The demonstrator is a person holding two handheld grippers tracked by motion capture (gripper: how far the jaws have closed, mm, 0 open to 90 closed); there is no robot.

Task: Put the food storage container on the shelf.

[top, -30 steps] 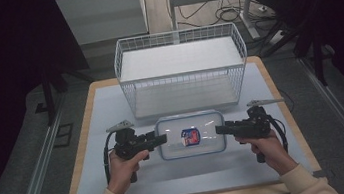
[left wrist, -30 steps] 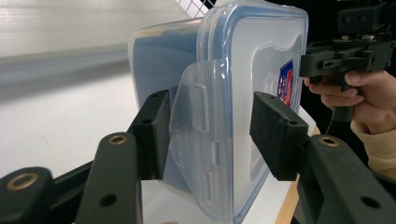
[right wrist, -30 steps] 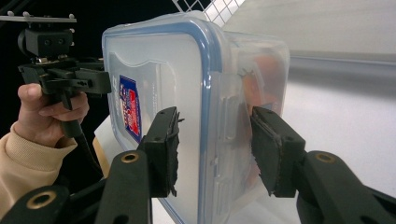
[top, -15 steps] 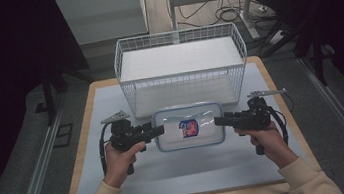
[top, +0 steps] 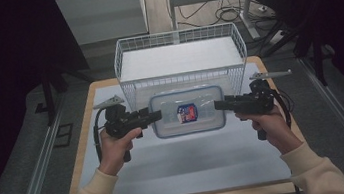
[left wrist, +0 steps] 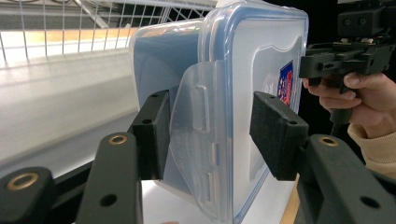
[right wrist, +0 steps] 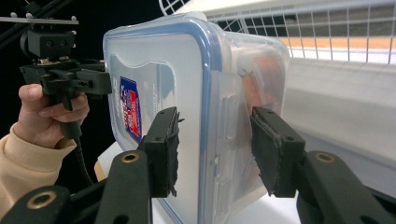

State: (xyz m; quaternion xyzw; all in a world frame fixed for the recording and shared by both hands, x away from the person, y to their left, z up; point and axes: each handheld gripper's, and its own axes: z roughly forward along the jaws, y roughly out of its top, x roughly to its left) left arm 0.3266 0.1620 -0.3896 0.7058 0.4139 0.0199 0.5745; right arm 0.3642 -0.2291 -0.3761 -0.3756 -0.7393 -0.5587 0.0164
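Item: clear lidded container (top: 188,111), held above the counter (top: 183,161).
Your left gripper (top: 152,116) and right gripper (top: 222,104) pinch its opposite ends in their jaws, just before the wire basket (top: 180,58).

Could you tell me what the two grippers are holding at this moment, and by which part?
Both hold one clear plastic food container with a blue-rimmed lid: the left gripper at the latch flap on one short end, the right gripper at the opposite end.

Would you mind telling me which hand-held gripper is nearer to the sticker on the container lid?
Right. The right hand-held gripper grips the container's right end, a short way from the sticker; the left hand-held gripper holds the far end, slightly farther away.
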